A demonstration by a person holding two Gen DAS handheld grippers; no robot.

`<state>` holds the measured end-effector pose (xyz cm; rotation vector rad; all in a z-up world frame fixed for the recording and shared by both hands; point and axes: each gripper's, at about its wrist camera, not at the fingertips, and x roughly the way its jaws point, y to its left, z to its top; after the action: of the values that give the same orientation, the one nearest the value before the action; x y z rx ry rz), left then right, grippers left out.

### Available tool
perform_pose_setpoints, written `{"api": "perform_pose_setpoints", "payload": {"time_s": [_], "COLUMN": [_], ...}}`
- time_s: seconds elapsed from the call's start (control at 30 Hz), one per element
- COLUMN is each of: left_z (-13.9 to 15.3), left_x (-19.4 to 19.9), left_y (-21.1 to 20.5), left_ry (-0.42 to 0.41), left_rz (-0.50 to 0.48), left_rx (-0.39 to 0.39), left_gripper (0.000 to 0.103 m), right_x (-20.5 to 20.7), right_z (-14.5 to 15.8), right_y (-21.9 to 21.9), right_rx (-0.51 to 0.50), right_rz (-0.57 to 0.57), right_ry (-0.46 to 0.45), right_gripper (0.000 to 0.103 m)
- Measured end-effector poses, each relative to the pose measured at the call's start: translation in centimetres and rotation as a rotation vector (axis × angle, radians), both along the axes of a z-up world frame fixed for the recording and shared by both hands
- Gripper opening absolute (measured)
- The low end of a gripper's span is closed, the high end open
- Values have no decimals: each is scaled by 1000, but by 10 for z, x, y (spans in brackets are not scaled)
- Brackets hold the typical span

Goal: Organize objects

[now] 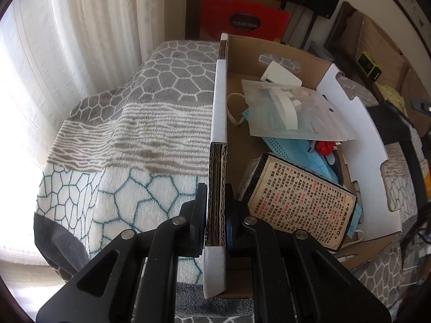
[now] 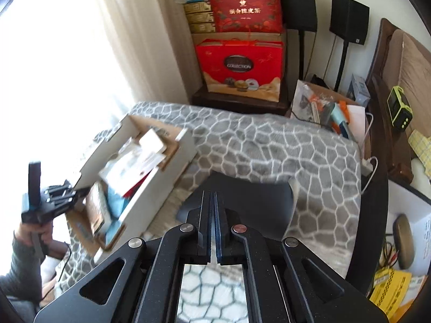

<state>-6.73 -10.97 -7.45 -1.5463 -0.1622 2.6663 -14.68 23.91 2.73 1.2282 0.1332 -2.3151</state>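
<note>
Left wrist view: the left gripper [image 1: 216, 215] pinches the near end of the box [image 1: 219, 102] wall, whose long axis runs straight ahead over the blanket [image 1: 121, 134]. The right gripper [image 2: 214, 215], pressed together and holding nothing, sits right of the box [image 2: 150, 188], apart.

Home bedroom/living rm: patterned blanket [image 2: 282, 145], curtains [image 1: 89, 27], red gift boxes [image 2: 239, 64], speakers [image 2: 350, 17].

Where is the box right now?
The box sits on the blanket, its near wall pinched in the left gripper. In the right wrist view it is at the left, beside the shut right gripper.
</note>
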Motion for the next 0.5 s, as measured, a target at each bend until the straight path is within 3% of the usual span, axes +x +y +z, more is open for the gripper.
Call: {"api": "perform_pose_setpoints", "payload": {"time_s": [0.17,0.5], "left_z": [0,0], "left_x": [1,1], "left_y": [2,2], "left_ry": [-3,-2], "left_rz": [-2,-3], "left_rx": [-10,-13], "left_gripper": [10,10], "right_x": [18,-2], "right_z": [-13,-68], "right_y": [10,76], "right_rx": [28,-28], "right_rz": [-46,-246], "right_ry": [-44,-179], "right_gripper": [4,13]}}
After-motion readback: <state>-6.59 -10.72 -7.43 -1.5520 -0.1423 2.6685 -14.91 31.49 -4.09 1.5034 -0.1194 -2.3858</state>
